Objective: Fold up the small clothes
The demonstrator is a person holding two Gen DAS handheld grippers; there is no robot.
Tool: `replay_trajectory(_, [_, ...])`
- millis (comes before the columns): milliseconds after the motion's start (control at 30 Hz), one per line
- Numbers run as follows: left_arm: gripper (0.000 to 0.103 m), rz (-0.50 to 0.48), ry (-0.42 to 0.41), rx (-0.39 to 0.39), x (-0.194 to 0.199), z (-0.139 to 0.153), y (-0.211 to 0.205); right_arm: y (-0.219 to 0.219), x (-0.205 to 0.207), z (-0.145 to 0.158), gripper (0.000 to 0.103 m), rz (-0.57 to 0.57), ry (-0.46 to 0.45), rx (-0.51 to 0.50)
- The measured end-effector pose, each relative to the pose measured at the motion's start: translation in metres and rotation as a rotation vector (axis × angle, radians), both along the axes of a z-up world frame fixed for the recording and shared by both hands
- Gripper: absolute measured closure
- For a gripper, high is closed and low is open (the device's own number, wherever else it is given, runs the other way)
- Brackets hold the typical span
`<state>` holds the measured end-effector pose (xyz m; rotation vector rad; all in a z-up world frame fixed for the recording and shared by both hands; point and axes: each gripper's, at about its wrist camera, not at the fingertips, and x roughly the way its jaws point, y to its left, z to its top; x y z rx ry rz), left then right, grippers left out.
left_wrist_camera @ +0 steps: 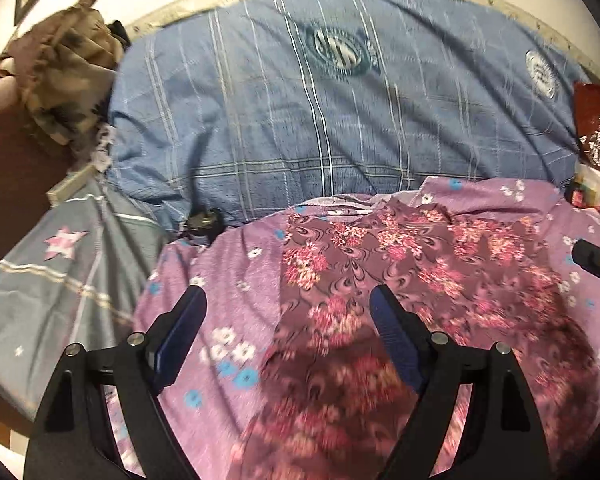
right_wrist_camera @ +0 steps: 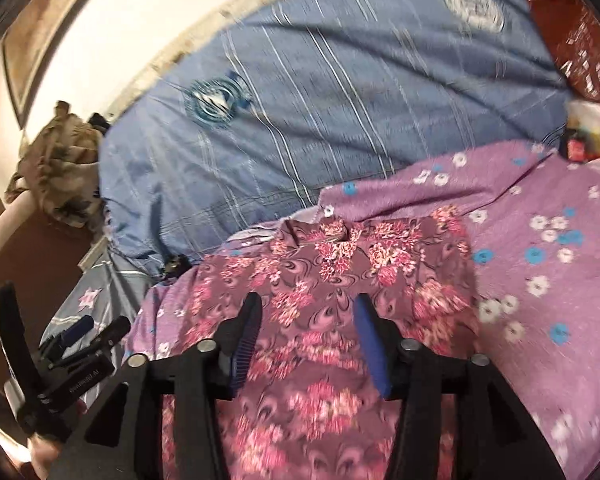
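A small maroon garment (left_wrist_camera: 420, 256) with pink flower print lies spread flat on a lilac flowered sheet (left_wrist_camera: 236, 280). My left gripper (left_wrist_camera: 288, 296) hovers over the garment's left edge, open, with nothing between its blue pads. In the right wrist view the same garment (right_wrist_camera: 340, 264) lies with its neckline away from me. My right gripper (right_wrist_camera: 308, 304) hangs above its middle, open and empty. The left gripper (right_wrist_camera: 80, 336) shows at the lower left of that view, off the garment, and a finger of the right gripper (left_wrist_camera: 592, 260) pokes in at the left wrist view's right edge.
A blue checked duvet (left_wrist_camera: 300, 120) lies bunched behind the garment. A camouflage cloth heap (left_wrist_camera: 64, 68) sits at the far left by a brown bed end. A red foil packet (left_wrist_camera: 596, 120) and small items lie at the right. A grey star-print sheet (left_wrist_camera: 60, 264) is on the left.
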<state>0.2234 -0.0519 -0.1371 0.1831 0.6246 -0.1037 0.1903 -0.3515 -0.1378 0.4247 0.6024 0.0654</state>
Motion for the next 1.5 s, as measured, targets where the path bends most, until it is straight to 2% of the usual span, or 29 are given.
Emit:
replay_trajectory(167, [0.019, -0.001, -0.047, 0.006, -0.043, 0.025, 0.008, 0.008, -0.049, 0.017, 0.049, 0.019, -0.028, -0.037])
replay_trajectory(433, [0.019, -0.022, -0.096, 0.016, -0.102, 0.048, 0.012, 0.021, -0.105, 0.031, 0.049, 0.048, -0.036, -0.067])
replay_trajectory(867, [0.019, -0.008, -0.140, -0.019, -0.163, 0.066, 0.031, 0.072, -0.156, 0.057, 0.049, 0.114, -0.060, -0.179])
replay_trajectory(1100, [0.019, -0.001, -0.154, -0.030, -0.177, 0.068, 0.038, 0.091, -0.169, 0.064, 0.048, 0.147, -0.084, -0.194])
replay_trajectory(1500, [0.018, 0.008, -0.121, -0.033, -0.173, 0.057, 0.041, 0.104, -0.167, 0.056, 0.048, 0.167, -0.065, -0.203])
